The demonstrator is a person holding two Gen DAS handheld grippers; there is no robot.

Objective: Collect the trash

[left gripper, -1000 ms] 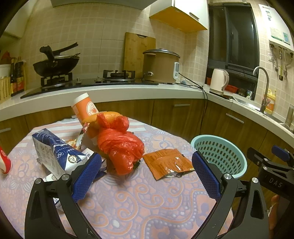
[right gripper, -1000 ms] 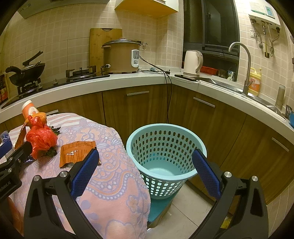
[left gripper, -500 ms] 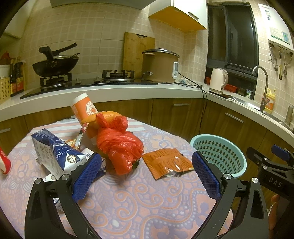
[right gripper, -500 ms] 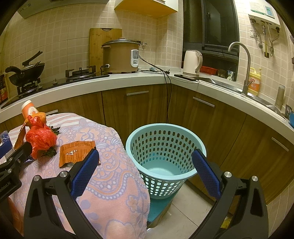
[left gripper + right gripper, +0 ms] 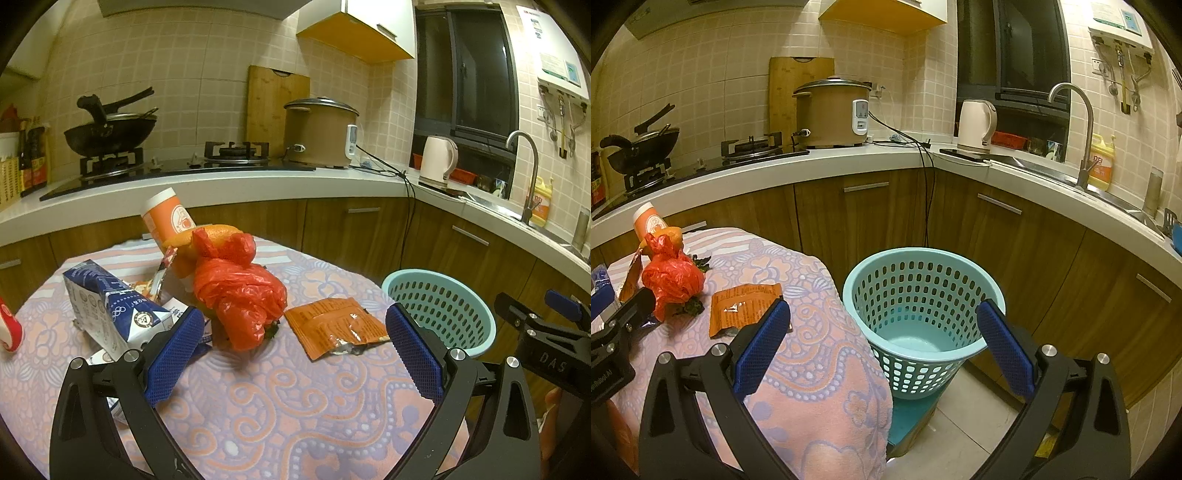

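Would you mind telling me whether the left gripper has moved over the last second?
No. In the left wrist view, the left gripper frames the orange wrapper and the teal basket almost exactly as before, with the jaws open.

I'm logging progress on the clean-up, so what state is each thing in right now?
Left gripper: open, holding nothing.
Right gripper: open, holding nothing.
Basket: upright, nothing visible inside.
Orange wrapper: flat on the table, torn open.
Red plastic bag: knotted, on the table.
Milk carton: lying on its side.
Orange cup: tilted.
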